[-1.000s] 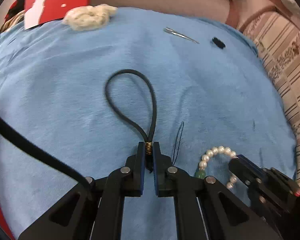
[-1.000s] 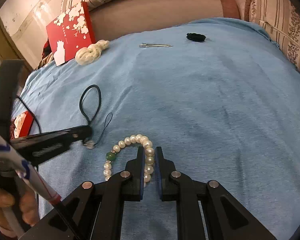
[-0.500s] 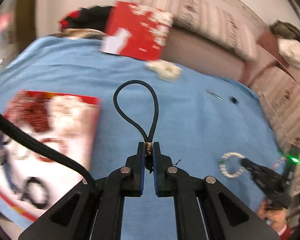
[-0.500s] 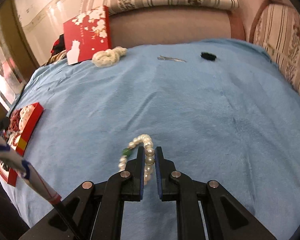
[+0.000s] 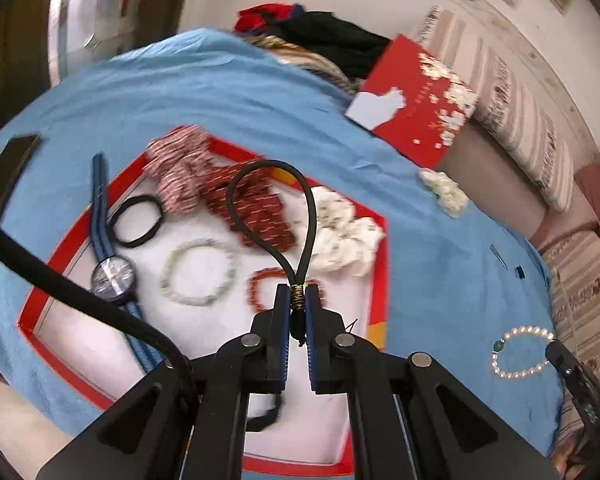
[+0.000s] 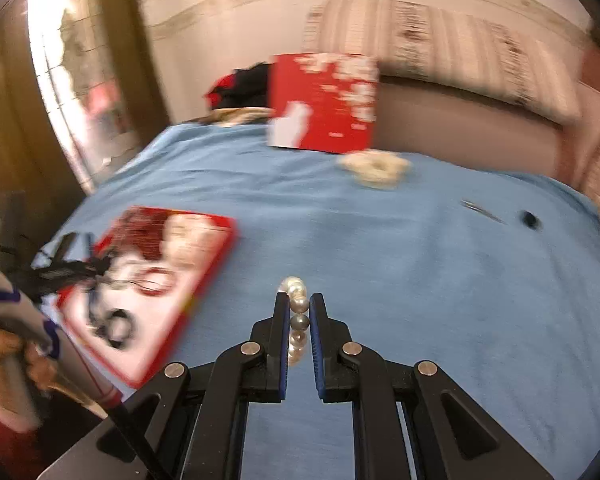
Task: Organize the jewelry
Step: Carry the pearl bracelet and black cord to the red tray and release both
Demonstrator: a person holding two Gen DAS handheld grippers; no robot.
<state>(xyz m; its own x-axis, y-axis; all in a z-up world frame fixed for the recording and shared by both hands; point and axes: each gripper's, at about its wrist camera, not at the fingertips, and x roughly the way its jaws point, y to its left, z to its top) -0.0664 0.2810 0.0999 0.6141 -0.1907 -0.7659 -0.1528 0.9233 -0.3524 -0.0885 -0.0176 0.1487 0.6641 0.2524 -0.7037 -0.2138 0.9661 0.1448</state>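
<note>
My left gripper [image 5: 298, 308] is shut on the black cord loop [image 5: 274, 216] at its gold-wrapped joint and holds it above the red-rimmed tray [image 5: 380, 272]. The tray holds scrunchies, a blue watch [image 5: 112, 276], a black hair tie, a pale bead bracelet [image 5: 198, 272] and a red bead bracelet. My right gripper [image 6: 299, 312] is shut on the pearl bracelet [image 6: 298, 304], lifted over the blue blanket right of the tray [image 6: 216, 256]. The pearl bracelet also shows in the left wrist view [image 5: 524, 352], held by the right gripper's tip.
A red floral box [image 6: 324, 100] leans against the sofa back. A cream scrunchie [image 6: 374, 168], a metal hair clip [image 6: 482, 210] and a small black item [image 6: 530, 218] lie on the blue blanket [image 6: 420, 280]. A dark phone [image 5: 8, 168] lies at the left edge.
Both grippers lifted their items off the blanket and swung left. The left gripper with the cord loop now hangs over the tray; the right one carries the pearl bracelet toward it.
</note>
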